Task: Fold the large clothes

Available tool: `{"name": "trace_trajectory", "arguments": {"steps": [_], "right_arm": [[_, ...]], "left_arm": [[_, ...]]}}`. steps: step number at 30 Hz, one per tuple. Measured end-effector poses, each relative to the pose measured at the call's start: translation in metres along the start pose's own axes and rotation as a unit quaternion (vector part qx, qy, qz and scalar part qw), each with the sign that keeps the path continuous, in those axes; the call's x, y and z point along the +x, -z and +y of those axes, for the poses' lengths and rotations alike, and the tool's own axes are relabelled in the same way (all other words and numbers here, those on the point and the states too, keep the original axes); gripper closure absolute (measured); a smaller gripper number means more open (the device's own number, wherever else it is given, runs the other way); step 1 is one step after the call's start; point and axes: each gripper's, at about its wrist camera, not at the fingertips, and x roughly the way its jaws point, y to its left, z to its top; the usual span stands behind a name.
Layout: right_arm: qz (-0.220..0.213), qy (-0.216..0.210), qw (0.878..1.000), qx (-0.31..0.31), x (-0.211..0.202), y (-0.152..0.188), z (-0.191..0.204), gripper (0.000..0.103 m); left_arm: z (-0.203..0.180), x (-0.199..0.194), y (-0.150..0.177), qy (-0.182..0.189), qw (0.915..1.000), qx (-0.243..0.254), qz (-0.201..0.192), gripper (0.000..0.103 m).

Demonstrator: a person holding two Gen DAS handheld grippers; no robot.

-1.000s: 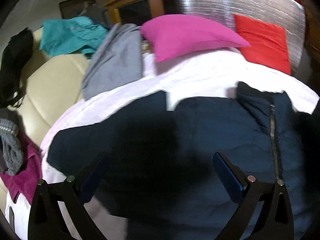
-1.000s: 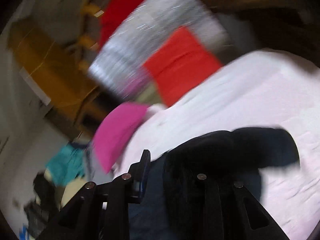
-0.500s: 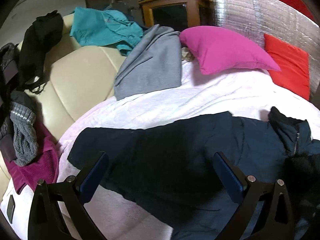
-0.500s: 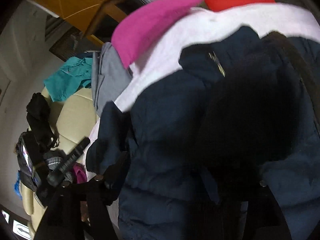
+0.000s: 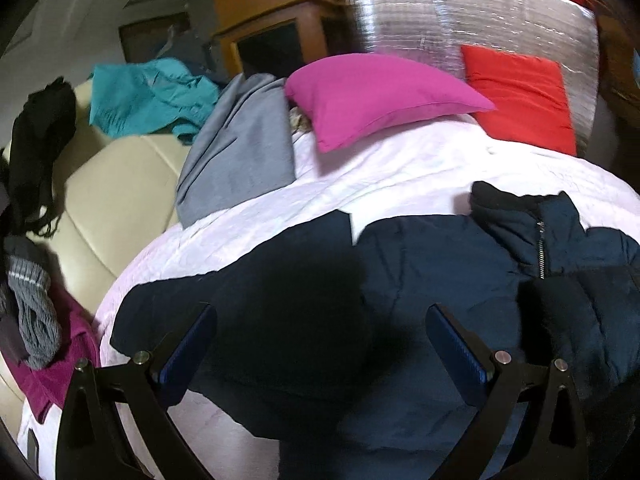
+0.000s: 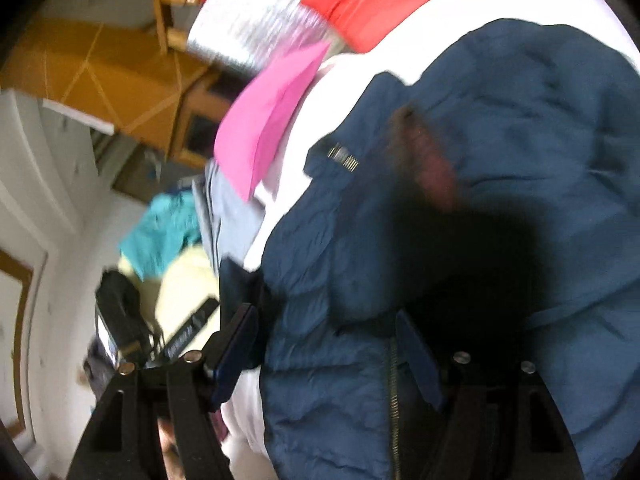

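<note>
A large navy puffer jacket [image 5: 420, 272] with a zip lies spread on the white bed sheet [image 5: 400, 168]. Its collar [image 5: 516, 208] is at the right, a sleeve reaches left. My left gripper [image 5: 320, 340] is open just above the jacket's middle, holding nothing. In the right wrist view the same jacket [image 6: 500, 128] fills the frame, blurred. My right gripper [image 6: 328, 344] is open over the zipped front, and jacket cloth bulges between its fingers without being pinched.
A pink pillow [image 5: 376, 92] and a red cushion [image 5: 520, 92] lie at the head of the bed. A grey garment [image 5: 240, 152] and a teal garment [image 5: 148, 96] lie on a cream sofa [image 5: 104, 200] at left. More clothes [image 5: 32, 312] hang at far left.
The right gripper has opened and let go of the dark jacket part it held, and swung over the jacket front. The left gripper stayed open and shifted slightly over the jacket.
</note>
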Motion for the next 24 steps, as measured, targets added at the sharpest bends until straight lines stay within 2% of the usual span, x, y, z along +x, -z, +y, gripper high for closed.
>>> {"name": "trace_trajectory", "arguments": {"steps": [4,7,10,14,24], "right_arm": [[-0.084,0.026,0.996,0.033,-0.024,-0.01,-0.018,0.029],[-0.122,0.045,0.99,0.055,-0.034,-0.016,-0.03,0.033],[-0.121,0.065,0.985,0.101,-0.033,-0.022,-0.053,0.033],[-0.113,0.068,0.98,0.148,-0.03,-0.024,-0.075,0.05],[-0.094,0.058,0.982,0.155,-0.027,-0.021,-0.08,0.05]], "left_arm": [[-0.006,-0.004,-0.001,-0.001,0.9999,0.009,-0.012,0.0],[-0.008,-0.007,-0.001,0.005,0.9998,0.009,-0.019,0.0],[-0.012,-0.011,-0.002,0.013,0.9995,0.011,-0.027,0.0],[-0.016,-0.016,-0.002,0.031,0.9988,0.012,-0.037,0.0],[-0.028,-0.025,-0.002,0.056,0.9969,0.019,-0.052,0.0]]}}
